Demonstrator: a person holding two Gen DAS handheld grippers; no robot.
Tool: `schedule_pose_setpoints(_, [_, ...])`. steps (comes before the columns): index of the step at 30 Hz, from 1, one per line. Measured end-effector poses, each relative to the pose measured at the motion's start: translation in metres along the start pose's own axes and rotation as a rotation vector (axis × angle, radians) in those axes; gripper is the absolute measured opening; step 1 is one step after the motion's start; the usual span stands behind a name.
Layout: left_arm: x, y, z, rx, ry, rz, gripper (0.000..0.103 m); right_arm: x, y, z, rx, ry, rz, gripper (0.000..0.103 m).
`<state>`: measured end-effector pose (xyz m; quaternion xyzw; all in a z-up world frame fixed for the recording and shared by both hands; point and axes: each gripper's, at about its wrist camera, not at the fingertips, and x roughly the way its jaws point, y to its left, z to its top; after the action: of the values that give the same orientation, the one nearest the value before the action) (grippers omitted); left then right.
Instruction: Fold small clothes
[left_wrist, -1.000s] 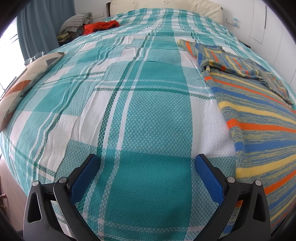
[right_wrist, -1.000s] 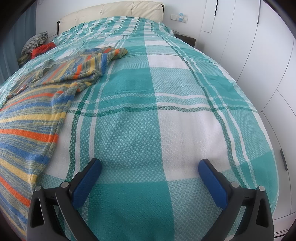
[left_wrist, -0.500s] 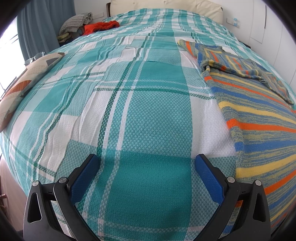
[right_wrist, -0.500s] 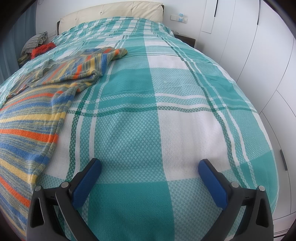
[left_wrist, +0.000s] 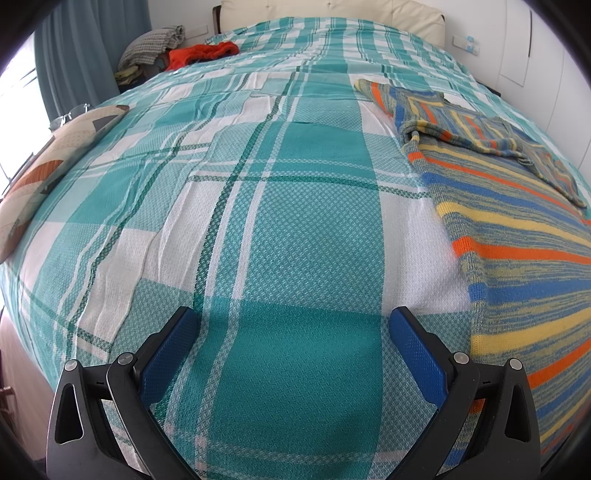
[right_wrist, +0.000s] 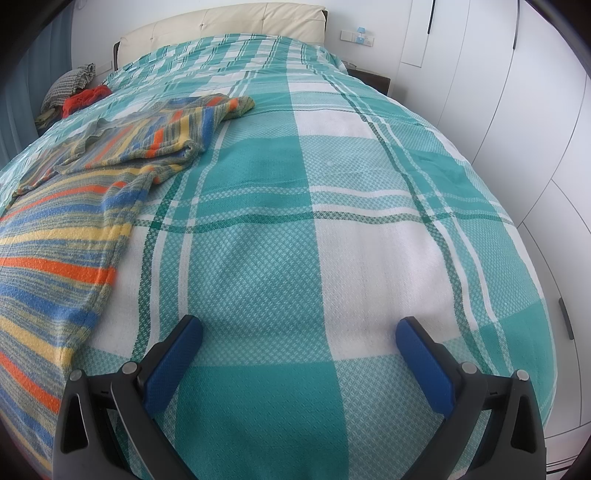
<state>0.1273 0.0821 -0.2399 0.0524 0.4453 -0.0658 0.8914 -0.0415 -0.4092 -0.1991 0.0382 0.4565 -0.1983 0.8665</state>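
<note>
Nothing is changing since a second ago: the left gripper (left_wrist: 293, 325) and right gripper (right_wrist: 299, 334) are still hovering spread and empty over the plaid bedspread (left_wrist: 288, 221), the striped sweater (left_wrist: 517, 236) lying flat between them

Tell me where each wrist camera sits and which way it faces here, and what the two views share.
Left wrist: behind the open left gripper, low over the bed's foot, facing the headboard; striped sweater at right; only gripper fingers show.
Right wrist: behind the open right gripper, facing the same way; sweater at left, wardrobe doors at right; only fingers show.
Shared: plaid bedspread, sweater, headboard, red garment.
</note>
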Motion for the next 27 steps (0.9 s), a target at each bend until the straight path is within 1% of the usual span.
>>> schedule_pose_setpoints(12, [0.0,0.001,0.0,-0.001,0.002,-0.006,0.103,0.0,0.0,0.0,-0.002,-0.001,-0.001,0.103])
schedule_pose_setpoints(14, [-0.002,0.005,0.004,0.001,0.031,-0.031,0.103,0.0,-0.002,0.003,0.0,0.013,0.006,0.103])
schedule_pose_setpoints(15, [-0.005,0.007,0.007,0.01,0.066,-0.043,0.102,0.0,-0.004,0.007,-0.001,0.032,0.016,0.103])
schedule_pose_setpoints(17, [-0.021,0.009,0.009,0.014,0.142,-0.066,0.101,-0.004,-0.008,0.018,-0.015,0.116,0.052,0.103])
schedule_pose_setpoints(18, [-0.034,0.009,0.005,0.007,0.154,-0.114,0.101,-0.008,-0.011,0.025,-0.012,0.175,0.081,0.102])
schedule_pose_setpoints(19, [-0.048,0.008,-0.002,-0.001,0.156,-0.175,0.101,-0.019,-0.014,0.03,0.005,0.222,0.133,0.101])
schedule_pose_setpoints(20, [-0.059,0.006,-0.011,-0.004,0.17,-0.224,0.101,-0.034,-0.016,0.032,0.022,0.247,0.2,0.101])
schedule_pose_setpoints(21, [-0.065,-0.001,-0.021,0.006,0.205,-0.258,0.101,-0.051,-0.015,0.032,0.022,0.267,0.269,0.101])
schedule_pose_setpoints(23, [-0.066,-0.02,-0.043,0.053,0.286,-0.291,0.1,-0.079,-0.005,0.025,-0.019,0.348,0.389,0.101])
schedule_pose_setpoints(24, [-0.064,-0.031,-0.052,0.081,0.318,-0.292,0.092,-0.089,0.003,0.016,-0.038,0.409,0.446,0.101])
schedule_pose_setpoints(25, [-0.06,-0.041,-0.06,0.107,0.348,-0.294,0.08,-0.093,0.011,0.005,-0.052,0.48,0.498,0.101])
schedule_pose_setpoints(26, [-0.055,-0.051,-0.065,0.13,0.376,-0.3,0.076,-0.095,0.02,-0.007,-0.062,0.539,0.534,0.1])
schedule_pose_setpoints(27, [-0.052,-0.06,-0.068,0.147,0.395,-0.302,0.072,-0.094,0.028,-0.019,-0.066,0.583,0.55,0.099])
